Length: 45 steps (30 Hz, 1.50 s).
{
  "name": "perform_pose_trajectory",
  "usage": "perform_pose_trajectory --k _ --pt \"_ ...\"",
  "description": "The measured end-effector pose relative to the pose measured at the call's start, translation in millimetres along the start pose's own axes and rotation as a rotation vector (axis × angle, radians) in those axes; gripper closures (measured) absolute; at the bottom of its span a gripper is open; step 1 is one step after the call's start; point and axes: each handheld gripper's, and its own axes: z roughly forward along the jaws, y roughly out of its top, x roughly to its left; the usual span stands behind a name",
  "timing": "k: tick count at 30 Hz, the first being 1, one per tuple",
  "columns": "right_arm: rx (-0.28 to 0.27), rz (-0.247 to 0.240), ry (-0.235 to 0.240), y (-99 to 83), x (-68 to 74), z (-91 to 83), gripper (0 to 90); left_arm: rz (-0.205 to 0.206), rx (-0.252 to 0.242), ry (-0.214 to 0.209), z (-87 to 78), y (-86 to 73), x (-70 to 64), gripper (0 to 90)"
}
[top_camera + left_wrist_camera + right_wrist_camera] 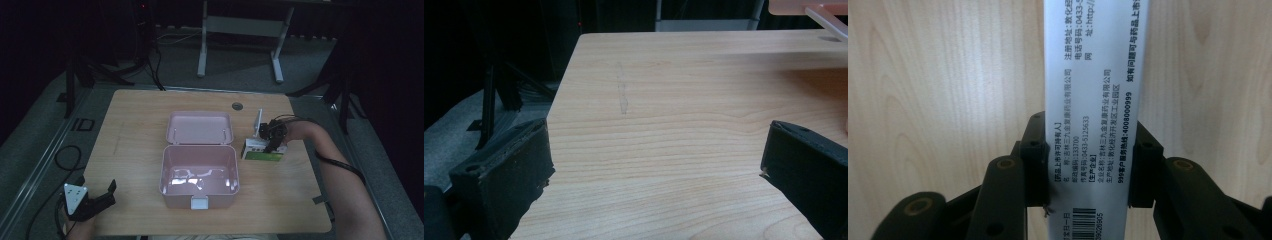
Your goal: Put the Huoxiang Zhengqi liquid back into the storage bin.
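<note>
An open pink plastic box sits mid-table with its lid laid back. To its right lies a white and green carton. My right gripper points down onto it and is shut on it; in the right gripper view the carton's white printed side runs up between the two black fingers, which press its edges. My left gripper rests at the table's near left corner, open, with bare wood between its fingers.
The wooden table has a round cable hole at the back. A white table frame stands on the grey floor beyond. Black stands and cables lie off the left edge.
</note>
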Motion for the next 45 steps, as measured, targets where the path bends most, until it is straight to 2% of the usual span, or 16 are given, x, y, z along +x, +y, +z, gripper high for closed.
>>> perform_pose_trajectory --k 9,15,22,27,35,38,42,45 --pt "-0.002 0.033 0.02 0.0 10.5 -10.2 61.6 0.002 0.001 -0.002 -0.1 0.0 -0.2 0.3" --pt "-0.033 0.031 0.017 -3.6 28.0 -16.1 61.7 0.001 0.002 -0.001 0.0 0.0 -0.2 0.3" --pt "-0.017 0.026 0.035 -7.3 51.5 -11.4 61.7 -0.001 0.003 -0.001 0.2 0.1 -0.3 0.3" --pt "0.001 0.021 0.022 -8.4 65.4 -7.2 61.7 -0.001 0.004 -0.002 0.1 0.1 -0.3 0.3" --pt "-0.002 0.021 0.022 -10.5 85.7 -7.8 61.7 0.0 0.006 -0.002 0.2 0.2 -0.6 0.3" --pt "-0.008 0.07 0.052 -11.9 92.4 -9.0 61.6 -0.003 0.005 -0.002 0.1 0.1 -0.7 0.3" --pt "-0.027 0.073 0.039 -16.0 97.9 -12.7 61.7 0.002 0.007 -0.002 0.5 0.3 -1.4 0.3" --pt "-0.037 0.07 0.023 -19.9 105.0 -22.7 61.7 -0.001 0.004 -0.003 0.4 0.2 -1.2 0.3"
